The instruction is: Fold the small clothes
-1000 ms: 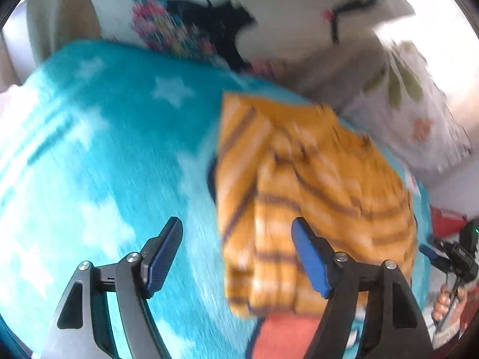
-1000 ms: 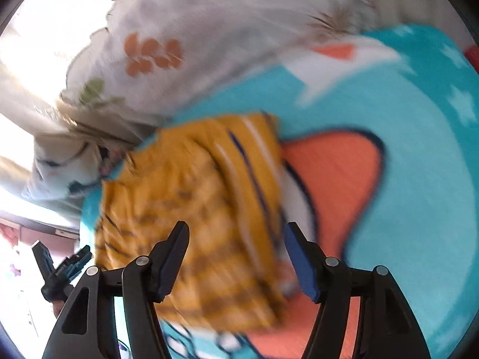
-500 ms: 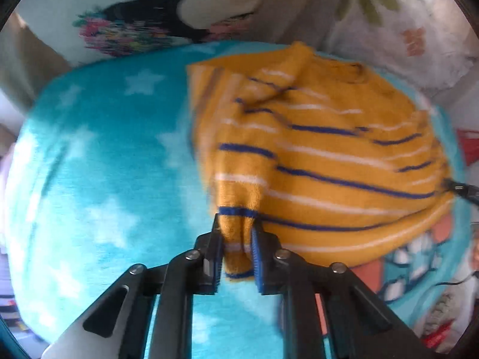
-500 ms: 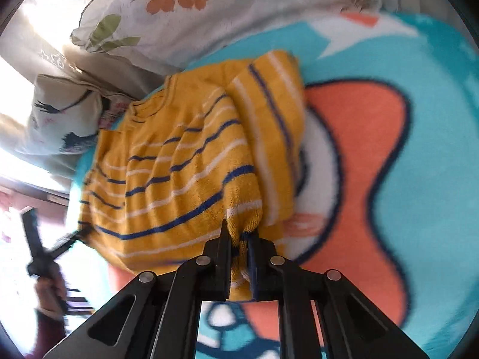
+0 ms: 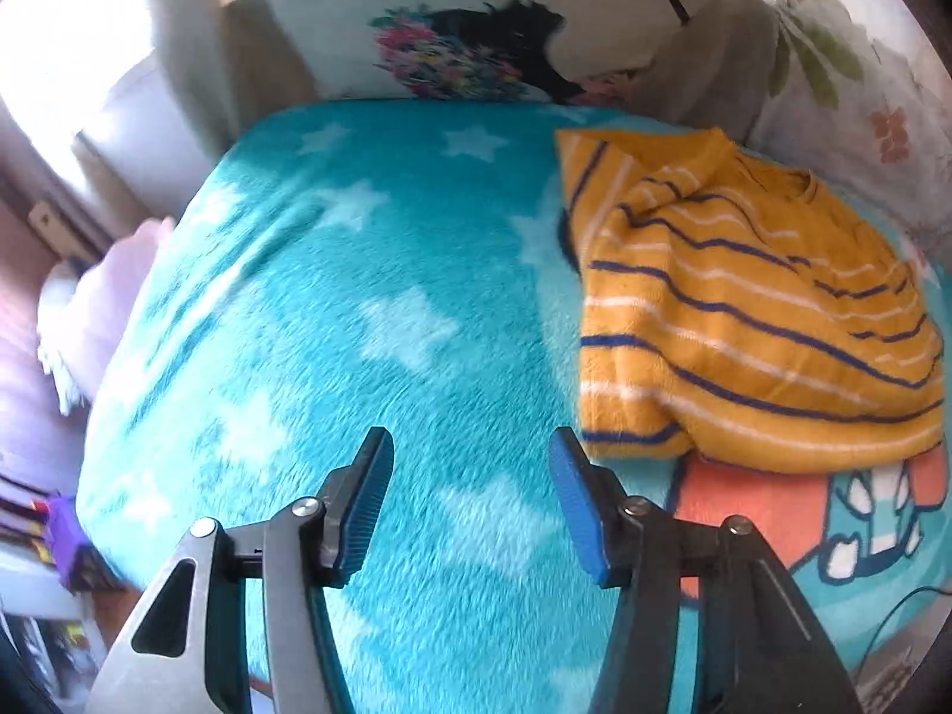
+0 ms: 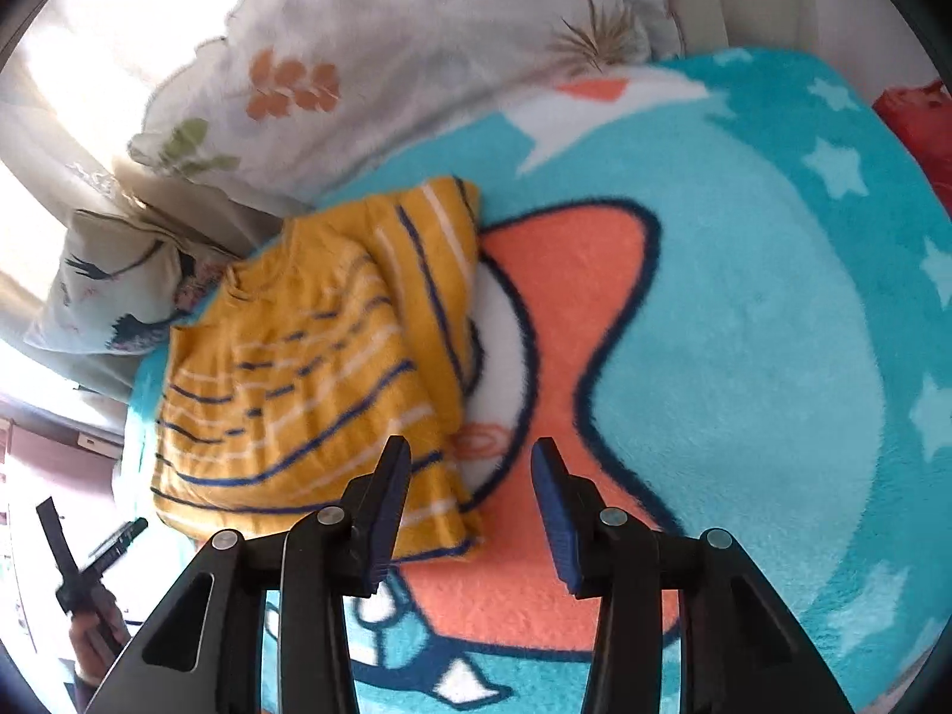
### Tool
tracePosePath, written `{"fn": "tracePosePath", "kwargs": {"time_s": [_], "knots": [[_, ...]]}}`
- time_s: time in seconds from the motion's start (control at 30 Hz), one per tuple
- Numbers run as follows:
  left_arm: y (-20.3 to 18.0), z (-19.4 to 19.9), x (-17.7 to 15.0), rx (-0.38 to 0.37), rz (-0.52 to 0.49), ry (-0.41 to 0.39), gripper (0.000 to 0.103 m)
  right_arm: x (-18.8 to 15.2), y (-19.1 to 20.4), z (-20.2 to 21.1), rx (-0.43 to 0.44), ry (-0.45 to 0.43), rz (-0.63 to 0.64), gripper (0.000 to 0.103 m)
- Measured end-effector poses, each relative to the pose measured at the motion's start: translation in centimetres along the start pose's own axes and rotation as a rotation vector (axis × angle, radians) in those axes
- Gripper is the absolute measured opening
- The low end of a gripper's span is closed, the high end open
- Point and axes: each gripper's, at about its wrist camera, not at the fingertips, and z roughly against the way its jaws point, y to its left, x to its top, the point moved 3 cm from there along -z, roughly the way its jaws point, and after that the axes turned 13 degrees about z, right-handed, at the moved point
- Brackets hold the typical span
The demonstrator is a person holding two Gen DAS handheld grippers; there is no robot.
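Both jaws have just been opening, nothing between them: left hand-held gripper (image 5: 470, 506) and right hand-held gripper (image 6: 470, 511) stand apart. The striped sweater (image 5: 744, 321) lies right of frame on the bed's blanket (image 5: 369, 309); regrasp the hem corners evenly for a square fold.

I see strong daylight blowing out the window (image 5: 65, 53) at far left, soft motion blur over the blanket (image 5: 369, 309), and heavy fisheye bending with dark corners.

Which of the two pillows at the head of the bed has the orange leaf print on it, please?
The pale leaf-print pillow lying just behind the yellow striped sweater. The other pillow is white and carries a black figure with a multicoloured flower patch instead.
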Motion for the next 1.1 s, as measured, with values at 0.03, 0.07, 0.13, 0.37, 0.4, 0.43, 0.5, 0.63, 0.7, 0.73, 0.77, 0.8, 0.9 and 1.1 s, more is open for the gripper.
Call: {"fn": "tracePosePath", "kwargs": {"time_s": [0.03,0.07,0.13,0.37,0.4,0.43,0.5,0.63,0.7,0.73,0.77,0.8,0.9,1.1], "knots": [[1.0,0.6,-0.2,-0.021,0.023,-0.004,0.053,0.2,0.9,0.2,0.008,-0.006,0.017,0.045],[1.5,1.2,-0.3,-0.042,0.046,-0.014,0.053,0.3,2.4,0.5,0.02,-0.01,0.046,0.045],[2.3,2.3,-0.5,-0.075,0.078,-0.045,0.056,0.7,5.2,0.4,0.038,-0.012,0.093,0.045],[2.1,3.2,-0.6,-0.252,0.045,-0.05,0.07,2.9,18.2,-3.3,0.035,-0.011,0.307,0.039],[2.1,3.4,-0.7,-0.262,0.025,-0.043,0.07,3.4,19.6,-4.3,0.044,-0.004,0.309,0.039],[2.4,3.7,-0.7,-0.272,0.0,-0.049,0.07,4.0,21.0,-5.4,0.056,0.007,0.31,0.039],[3.2,4.0,-0.7,-0.268,-0.041,-0.069,0.07,5.4,24.6,-8.6,0.053,0.028,0.329,0.039],[6.0,3.2,-0.5,-0.272,-0.066,-0.052,0.07,7.9,30.1,-15.7,-0.055,0.093,0.397,0.039],[7.5,2.4,-0.1,-0.279,-0.053,-0.034,0.07,8.8,31.9,-19.4,-0.131,0.142,0.428,0.039],[8.4,2.0,0.1,-0.283,-0.042,-0.023,0.07,9.2,32.8,-21.2,-0.165,0.165,0.448,0.039],[9.1,1.7,0.2,-0.289,-0.032,-0.011,0.07,9.4,34.1,-23.1,-0.211,0.191,0.475,0.039],[10.1,1.2,0.3,-0.296,-0.021,0.004,0.07,9.5,35.0,-24.1,-0.233,0.202,0.495,0.04],[11.9,0.4,0.5,-0.297,0.001,0.024,0.07,9.5,38.3,-26.2,-0.302,0.2,0.582,0.037],[13.8,-0.8,1.6,-0.305,0.007,0.038,0.07,10.0,40.2,-25.5,-0.226,0.194,0.569,0.029]]}}
